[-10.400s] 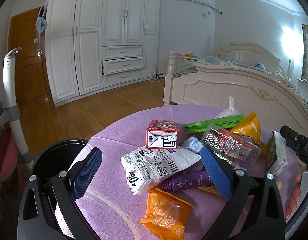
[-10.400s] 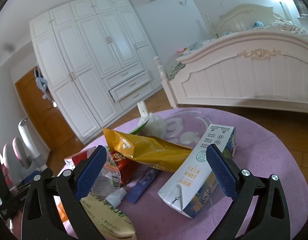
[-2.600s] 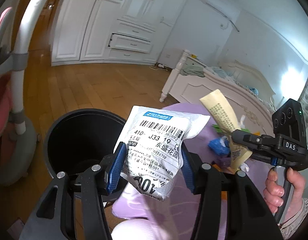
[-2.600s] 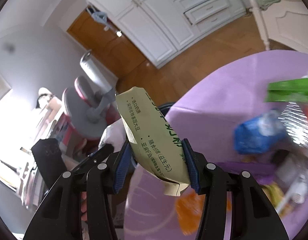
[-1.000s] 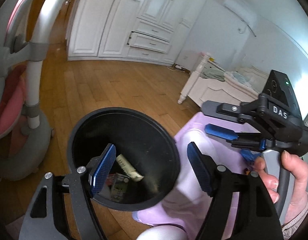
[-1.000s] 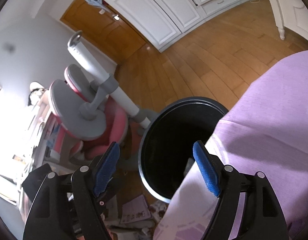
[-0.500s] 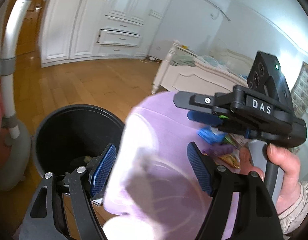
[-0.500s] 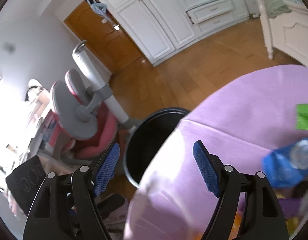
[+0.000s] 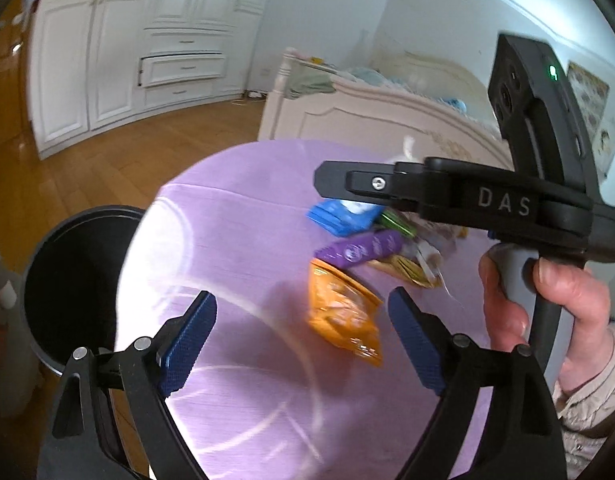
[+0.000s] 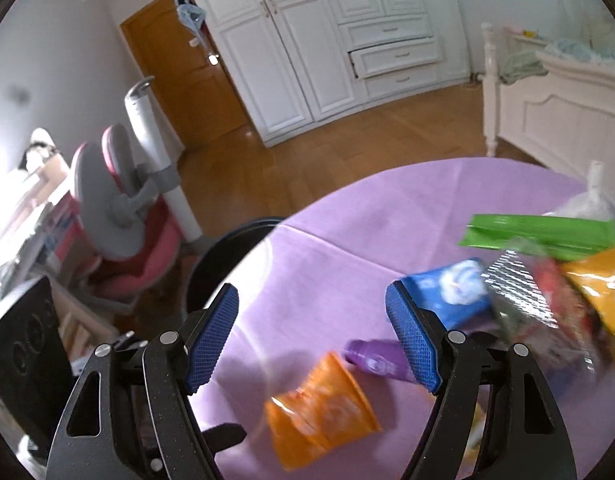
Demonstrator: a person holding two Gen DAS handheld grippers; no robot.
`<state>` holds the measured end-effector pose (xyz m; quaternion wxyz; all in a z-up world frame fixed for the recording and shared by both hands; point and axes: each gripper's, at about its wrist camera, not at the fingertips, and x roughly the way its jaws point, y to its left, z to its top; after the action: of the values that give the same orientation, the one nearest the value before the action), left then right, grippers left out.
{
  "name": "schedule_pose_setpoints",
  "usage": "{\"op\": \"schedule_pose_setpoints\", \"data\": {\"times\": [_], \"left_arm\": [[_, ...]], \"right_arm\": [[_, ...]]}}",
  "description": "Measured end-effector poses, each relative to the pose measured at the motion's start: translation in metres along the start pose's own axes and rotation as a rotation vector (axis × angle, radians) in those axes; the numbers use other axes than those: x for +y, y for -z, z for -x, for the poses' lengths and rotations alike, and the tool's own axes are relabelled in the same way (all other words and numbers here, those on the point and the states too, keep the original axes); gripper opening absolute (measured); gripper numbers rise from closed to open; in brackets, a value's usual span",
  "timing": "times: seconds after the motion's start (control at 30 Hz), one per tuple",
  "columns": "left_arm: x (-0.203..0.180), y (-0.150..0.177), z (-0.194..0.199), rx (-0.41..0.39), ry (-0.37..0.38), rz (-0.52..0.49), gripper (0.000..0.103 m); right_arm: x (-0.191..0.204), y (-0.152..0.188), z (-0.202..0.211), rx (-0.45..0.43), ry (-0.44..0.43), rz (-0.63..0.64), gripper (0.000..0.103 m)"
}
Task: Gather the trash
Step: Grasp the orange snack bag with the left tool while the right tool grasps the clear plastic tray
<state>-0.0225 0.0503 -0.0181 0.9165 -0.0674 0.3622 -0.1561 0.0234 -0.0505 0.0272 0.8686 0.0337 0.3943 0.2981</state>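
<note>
Trash lies on a round table with a purple cloth: an orange snack bag, a purple tube, a blue wet-wipe pack and a green wrapper. My left gripper is open and empty above the cloth, just left of the orange bag. My right gripper is open and empty above the cloth; the orange bag lies below its fingers and the blue pack to their right. A black trash bin stands at the table's left edge.
A silver foil pack and a yellow bag lie in the pile at the right. A pink and grey chair stands left of the bin. A white bed is behind the table.
Both grippers have swung right from the bin back over the table. The mailer bag and the beige wrapper they held earlier are gone from the jaws; both are open and empty.
</note>
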Motion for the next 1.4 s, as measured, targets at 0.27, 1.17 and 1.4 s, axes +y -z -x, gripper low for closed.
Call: {"op": "schedule_pose_setpoints", "data": {"times": [0.27, 1.17, 1.4], "left_arm": [[-0.023, 0.005, -0.023, 0.044, 0.028, -0.071, 0.087], [-0.037, -0.001, -0.068, 0.185, 0.016, -0.084, 0.068], [-0.033, 0.0, -0.069, 0.199, 0.005, -0.06, 0.049]], "right_arm": [[-0.022, 0.018, 0.021, -0.027, 0.1, 0.03, 0.076], [-0.078, 0.042, 0.051, -0.08, 0.392, 0.213, 0.069], [-0.088, 0.041, 0.032, -0.005, 0.455, 0.32, 0.053]]}}
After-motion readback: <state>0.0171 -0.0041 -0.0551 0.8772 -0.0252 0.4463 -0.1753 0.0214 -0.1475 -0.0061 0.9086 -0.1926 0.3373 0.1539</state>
